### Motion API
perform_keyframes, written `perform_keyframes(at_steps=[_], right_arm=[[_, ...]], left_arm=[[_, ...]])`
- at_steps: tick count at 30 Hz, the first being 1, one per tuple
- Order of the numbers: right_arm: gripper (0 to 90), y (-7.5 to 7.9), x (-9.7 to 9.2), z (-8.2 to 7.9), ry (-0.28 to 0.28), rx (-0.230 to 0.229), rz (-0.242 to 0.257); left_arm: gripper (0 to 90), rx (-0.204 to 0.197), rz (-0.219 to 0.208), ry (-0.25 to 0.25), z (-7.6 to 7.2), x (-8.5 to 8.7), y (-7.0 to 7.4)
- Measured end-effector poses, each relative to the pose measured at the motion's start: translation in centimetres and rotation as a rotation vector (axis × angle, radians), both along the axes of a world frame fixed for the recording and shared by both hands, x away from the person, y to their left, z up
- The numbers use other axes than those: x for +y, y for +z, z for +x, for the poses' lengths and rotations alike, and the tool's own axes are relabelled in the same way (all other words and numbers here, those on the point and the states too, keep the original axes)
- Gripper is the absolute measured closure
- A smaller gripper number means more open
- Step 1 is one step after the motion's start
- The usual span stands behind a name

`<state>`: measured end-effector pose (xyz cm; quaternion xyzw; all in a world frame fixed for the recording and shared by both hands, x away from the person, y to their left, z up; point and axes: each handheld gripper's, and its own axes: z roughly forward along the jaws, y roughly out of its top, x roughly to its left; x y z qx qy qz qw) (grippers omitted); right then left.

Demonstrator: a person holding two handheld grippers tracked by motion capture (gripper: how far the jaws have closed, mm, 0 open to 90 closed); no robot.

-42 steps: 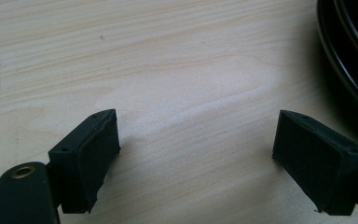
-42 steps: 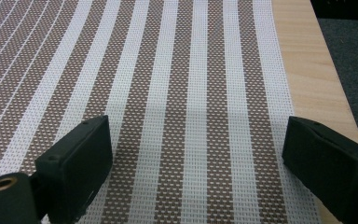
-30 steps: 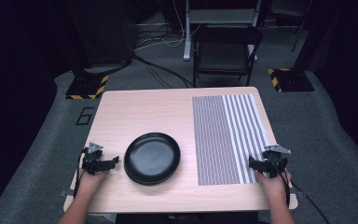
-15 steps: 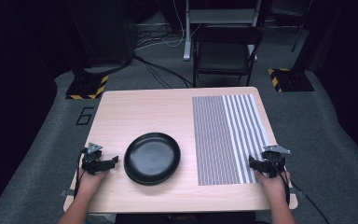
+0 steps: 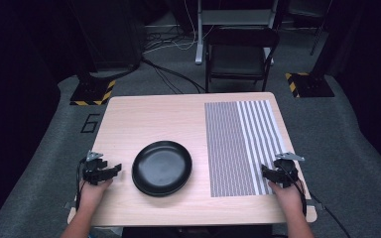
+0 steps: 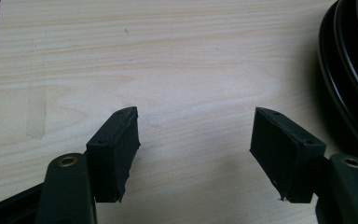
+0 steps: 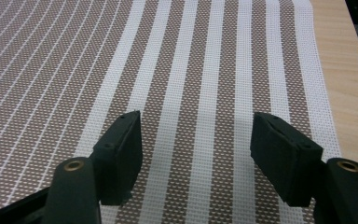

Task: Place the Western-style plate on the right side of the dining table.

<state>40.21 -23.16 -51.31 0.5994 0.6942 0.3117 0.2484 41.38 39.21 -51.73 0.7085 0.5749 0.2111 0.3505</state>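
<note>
A: How are the 2 hands posed?

B: Both forearms come in from the near edge of the desk. The left hand rests at the near-left corner, holding the left gripper low and level, tips aimed toward the black plate. The right hand sits at the near-right corner, and the right gripper lies over the near end of the striped placemat, tips turned inward toward the plate.

A: And the jaws?

B: Released on both, with nothing between them. They have just been closing and stand partly apart now. Bare wood shows in the left gap, mat weave in the right.

A: Where are the plate and mat?

B: The plate sits near the front middle of the desk, just left of the mat, not touching it. The mat covers the right part, running from the far edge almost to the near one.

A: What do the gripper views add?

B: The left gripper view shows wood grain, a faint pale rectangular mark, and the plate's stepped rim at the right edge, close beside the right pad. The right gripper view shows the mat's dotted brown-and-white weave, broad stripes under the jaws, thin ones farther left, and a strip of desk beyond its border. The high view alone shows a chair and floor cables behind the desk.
</note>
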Motion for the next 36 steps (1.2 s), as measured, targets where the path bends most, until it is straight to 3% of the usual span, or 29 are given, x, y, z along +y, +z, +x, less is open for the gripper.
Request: perform_keyframes(at_steps=[14,24,28,36], right_arm=[[37.8,1.3,2.3,-0.5,0.057,-0.007,-0.008],[39.4,2.3,3.9,-0.9,0.104,-0.027,0.017],[39.8,2.8,4.6,-1.2,0.124,-0.035,0.031],[41.3,4.0,6.8,-1.6,0.192,-0.047,0.049]], left_arm=[[41.7,-0.007,-0.021,-0.044,-0.5,-0.9,1.1],[47.4,0.025,-0.023,-0.039,-1.0,-1.4,1.9],[49.4,0.026,-0.046,-0.047,-1.1,-1.5,2.3],[50.1,0.01,-0.034,-0.075,-1.5,-2.1,3.1]])
